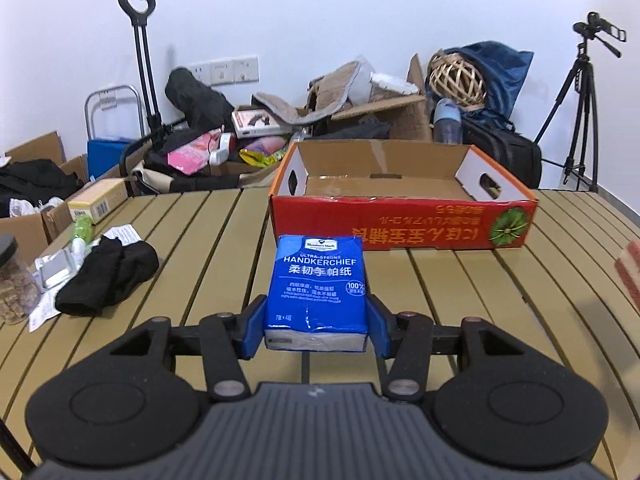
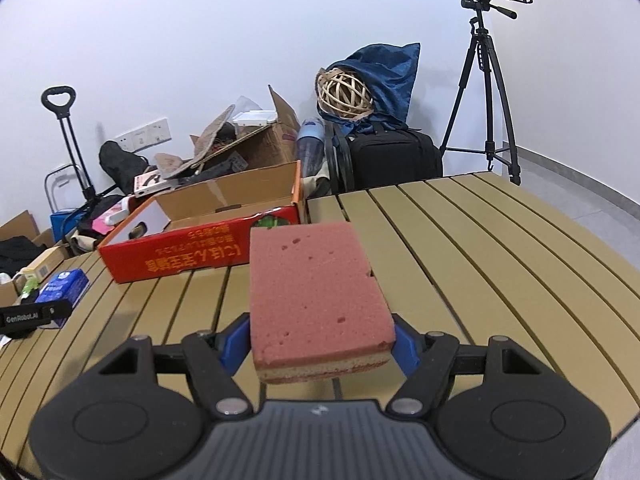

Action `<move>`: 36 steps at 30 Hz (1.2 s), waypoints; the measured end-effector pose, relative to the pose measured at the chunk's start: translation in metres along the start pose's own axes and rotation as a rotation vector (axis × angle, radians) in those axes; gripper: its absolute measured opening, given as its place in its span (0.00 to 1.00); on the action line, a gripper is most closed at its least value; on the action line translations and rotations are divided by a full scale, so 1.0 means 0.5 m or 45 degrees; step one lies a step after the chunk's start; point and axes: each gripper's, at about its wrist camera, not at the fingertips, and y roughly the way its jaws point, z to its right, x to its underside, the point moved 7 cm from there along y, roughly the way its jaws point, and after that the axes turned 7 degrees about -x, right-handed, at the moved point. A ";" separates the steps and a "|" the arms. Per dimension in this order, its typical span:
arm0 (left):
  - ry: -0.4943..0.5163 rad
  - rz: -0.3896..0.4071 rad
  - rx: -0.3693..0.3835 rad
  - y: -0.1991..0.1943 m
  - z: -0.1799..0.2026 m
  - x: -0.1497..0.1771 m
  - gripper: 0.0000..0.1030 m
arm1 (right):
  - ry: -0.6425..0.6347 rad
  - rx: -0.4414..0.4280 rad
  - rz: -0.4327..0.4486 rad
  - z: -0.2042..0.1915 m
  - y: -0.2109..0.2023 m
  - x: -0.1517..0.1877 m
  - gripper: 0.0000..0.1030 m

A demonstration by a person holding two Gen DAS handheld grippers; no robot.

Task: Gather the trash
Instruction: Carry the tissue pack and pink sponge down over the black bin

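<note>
1. My left gripper [image 1: 316, 326] jaws clamp the blue tissue pack [image 1: 318, 280], frame centre.
2. My right gripper [image 2: 322, 344] jaws grip the pink sponge [image 2: 316, 292], centre.
3. The red cardboard box [image 1: 400, 220] sits open on the slatted table [image 1: 480, 300], just above.

"HANDKERCHIEF" on blue tissue pack [image 1: 316, 292] (also "100%"), "GenRobot.AI" on left hand-held gripper [image 2: 28, 318]
</note>
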 end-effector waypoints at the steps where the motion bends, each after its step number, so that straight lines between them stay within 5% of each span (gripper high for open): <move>1: 0.005 0.021 0.006 -0.018 0.001 0.004 0.51 | -0.001 -0.005 0.001 -0.003 -0.009 0.004 0.68; 23: -0.024 0.099 0.167 -0.307 -0.007 0.162 0.51 | -0.110 -0.116 0.014 -0.083 -0.229 0.147 0.68; 36: 0.007 0.061 0.189 -0.411 -0.019 0.322 0.51 | -0.206 -0.175 -0.147 -0.126 -0.308 0.326 0.68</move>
